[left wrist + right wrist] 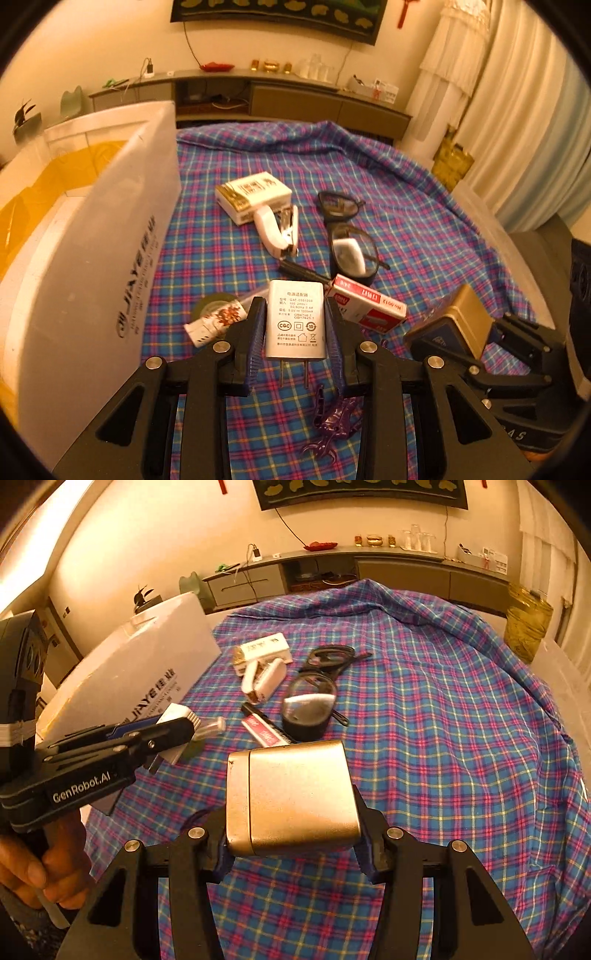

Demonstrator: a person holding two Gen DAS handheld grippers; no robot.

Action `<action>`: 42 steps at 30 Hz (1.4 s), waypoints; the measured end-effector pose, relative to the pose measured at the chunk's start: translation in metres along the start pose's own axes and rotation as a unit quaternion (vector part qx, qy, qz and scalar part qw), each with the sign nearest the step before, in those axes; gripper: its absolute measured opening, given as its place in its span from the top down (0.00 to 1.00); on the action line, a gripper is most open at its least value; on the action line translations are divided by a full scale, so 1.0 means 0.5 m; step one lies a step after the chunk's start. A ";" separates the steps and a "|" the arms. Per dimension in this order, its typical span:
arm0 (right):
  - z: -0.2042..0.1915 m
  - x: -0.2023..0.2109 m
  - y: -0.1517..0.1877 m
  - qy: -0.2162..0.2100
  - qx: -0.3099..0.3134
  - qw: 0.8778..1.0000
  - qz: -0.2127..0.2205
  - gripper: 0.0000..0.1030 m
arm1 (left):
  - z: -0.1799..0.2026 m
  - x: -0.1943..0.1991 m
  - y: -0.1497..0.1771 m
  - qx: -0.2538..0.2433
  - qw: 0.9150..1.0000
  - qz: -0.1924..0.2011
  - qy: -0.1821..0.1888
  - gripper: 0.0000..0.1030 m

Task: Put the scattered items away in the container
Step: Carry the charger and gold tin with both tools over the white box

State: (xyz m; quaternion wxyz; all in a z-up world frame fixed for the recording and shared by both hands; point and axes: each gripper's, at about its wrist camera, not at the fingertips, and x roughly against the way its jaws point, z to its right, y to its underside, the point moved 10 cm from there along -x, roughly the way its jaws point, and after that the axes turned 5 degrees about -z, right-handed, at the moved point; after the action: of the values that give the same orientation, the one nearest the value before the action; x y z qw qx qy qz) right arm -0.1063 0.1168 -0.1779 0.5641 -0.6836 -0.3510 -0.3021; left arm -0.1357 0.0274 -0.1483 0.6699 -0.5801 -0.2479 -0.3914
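Both tongs are loaded, the left tongs [295,325] pinching a white power adapter [296,319] and the right tongs [295,845] a gold tin [291,797], neither yet in the white container [110,236], while the stapler [275,230], glasses [340,205] and staple box [369,304] remain on the plaid-covered bench [424,229].

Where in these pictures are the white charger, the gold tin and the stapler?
White charger [295,317]: left wrist view, on its printed label face.
Gold tin [299,797]: right wrist view, on its broad top face.
Stapler [271,229]: left wrist view, on its white upper arm.
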 end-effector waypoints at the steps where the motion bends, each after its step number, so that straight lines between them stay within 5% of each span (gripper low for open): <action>1: -0.006 0.004 -0.002 -0.001 0.003 1.000 0.002 0.48 | -0.003 0.007 -0.003 0.002 1.000 0.003 0.002 0.69; 42: -0.322 0.108 -0.092 -0.050 0.096 0.993 0.038 0.48 | -0.171 0.253 -0.062 0.109 0.989 0.098 0.025 0.69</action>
State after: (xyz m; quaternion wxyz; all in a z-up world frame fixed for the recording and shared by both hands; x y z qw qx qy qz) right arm -0.1161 -0.0284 -0.0792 0.6200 -0.6536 -0.3794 -0.2108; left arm -0.0991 -0.0862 -0.0479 0.7703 -0.5151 -0.2147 -0.3086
